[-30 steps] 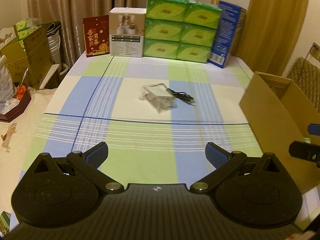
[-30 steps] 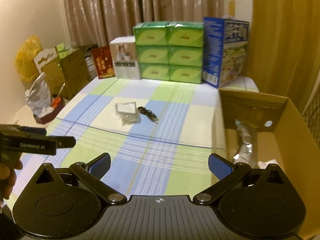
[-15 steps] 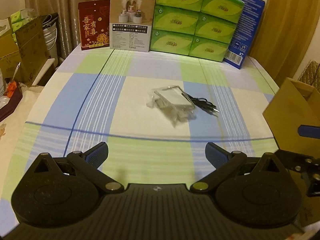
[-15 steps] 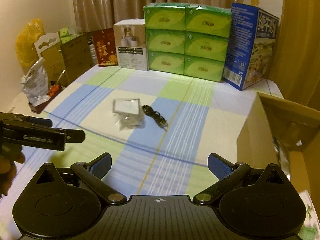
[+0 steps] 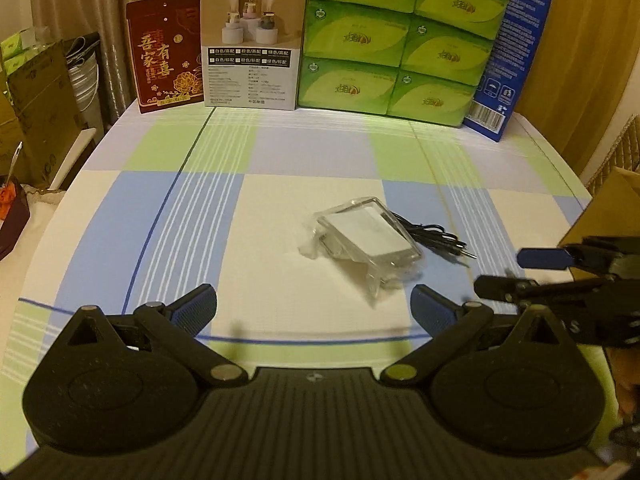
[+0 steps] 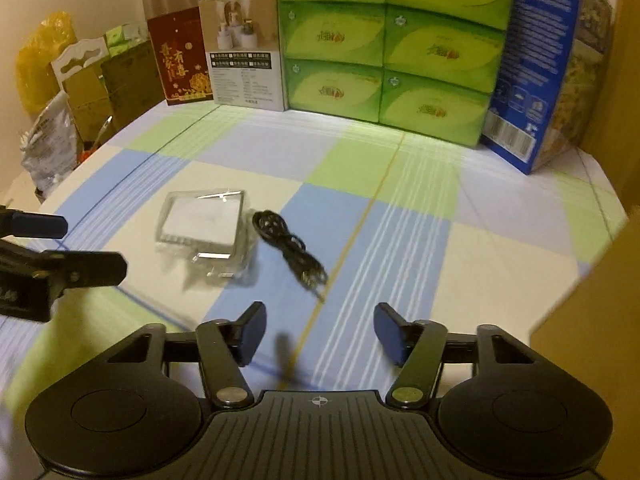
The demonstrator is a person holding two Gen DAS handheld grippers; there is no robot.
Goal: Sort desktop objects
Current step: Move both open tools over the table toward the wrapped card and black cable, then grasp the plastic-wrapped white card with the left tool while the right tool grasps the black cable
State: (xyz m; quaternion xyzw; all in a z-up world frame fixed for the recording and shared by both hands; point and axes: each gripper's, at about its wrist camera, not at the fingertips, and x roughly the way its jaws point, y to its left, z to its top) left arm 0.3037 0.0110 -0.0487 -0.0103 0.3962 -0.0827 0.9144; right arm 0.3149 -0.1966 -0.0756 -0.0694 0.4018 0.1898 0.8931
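Observation:
A clear plastic packet with a white card inside [image 5: 370, 240] [image 6: 204, 232] lies mid-table on the checked cloth. A coiled black cable [image 5: 434, 236] [image 6: 290, 250] rests just to its right. My left gripper [image 5: 314, 308] stands open, a short way in front of the packet, nothing between its fingers. My right gripper [image 6: 320, 332] is also open, narrower, hovering just short of the cable's near end. In the left wrist view the right gripper [image 5: 520, 270] shows at the right edge; in the right wrist view the left gripper [image 6: 60, 244] shows at the left edge.
A brown cardboard box [image 5: 608, 208] [image 6: 592, 312] stands at the table's right side. Along the back stand a red packet [image 5: 168, 68], a white product box [image 5: 252, 44], stacked green tissue packs [image 5: 396, 40] and a blue box [image 5: 508, 64]. Cartons and bags [image 6: 72, 92] crowd the floor left.
Both grippers moved forward toward the packet and cable, which now look larger and nearer. The right gripper swung left away from the cardboard box, and its fingers narrowed somewhat.

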